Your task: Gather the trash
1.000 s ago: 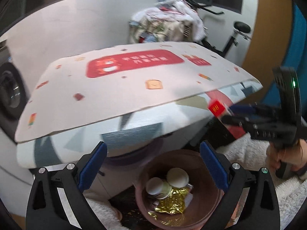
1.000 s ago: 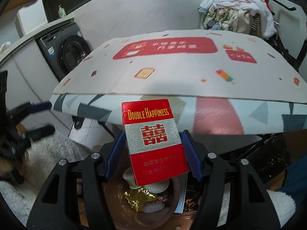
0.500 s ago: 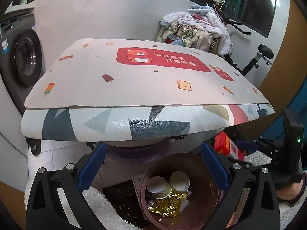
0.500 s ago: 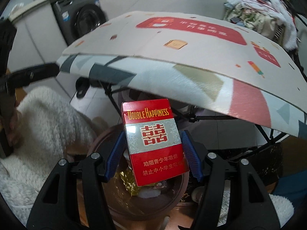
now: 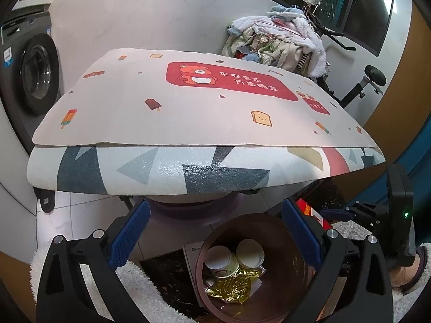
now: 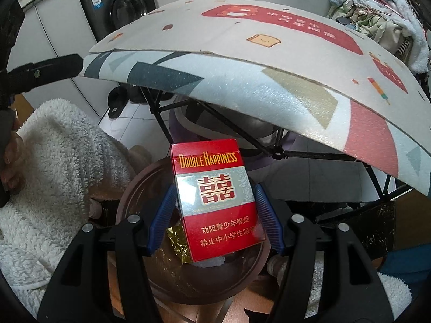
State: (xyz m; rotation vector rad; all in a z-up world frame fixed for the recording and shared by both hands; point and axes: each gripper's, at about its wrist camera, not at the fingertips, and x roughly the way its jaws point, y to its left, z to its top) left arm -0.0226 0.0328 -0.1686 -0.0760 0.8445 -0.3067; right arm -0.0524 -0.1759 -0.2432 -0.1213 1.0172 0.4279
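Observation:
My right gripper [image 6: 215, 215] is shut on a red Double Happiness cigarette pack [image 6: 212, 202], held upright over a brown round bin [image 6: 134, 193] below the table edge. The bin also shows in the left wrist view [image 5: 274, 228], holding two paper cups [image 5: 234, 255] and gold foil [image 5: 231, 285]. My left gripper [image 5: 215, 231] is open and empty above the bin. The right gripper [image 5: 331, 212] with a sliver of the red pack [image 5: 305, 207] shows at the right of the left wrist view.
A folding table with a printed mat [image 5: 194, 113] overhangs the bin. A washing machine [image 5: 29, 75] stands at the left, a clothes pile [image 5: 277, 43] and exercise bike behind. White fleece sleeves [image 6: 54, 161] flank the bin. A slipper [image 6: 115, 105] lies under the table.
The right gripper has carried the pack down and in, from table-edge height to over the bin. The left gripper has swung its view leftward and stayed open above the bin.

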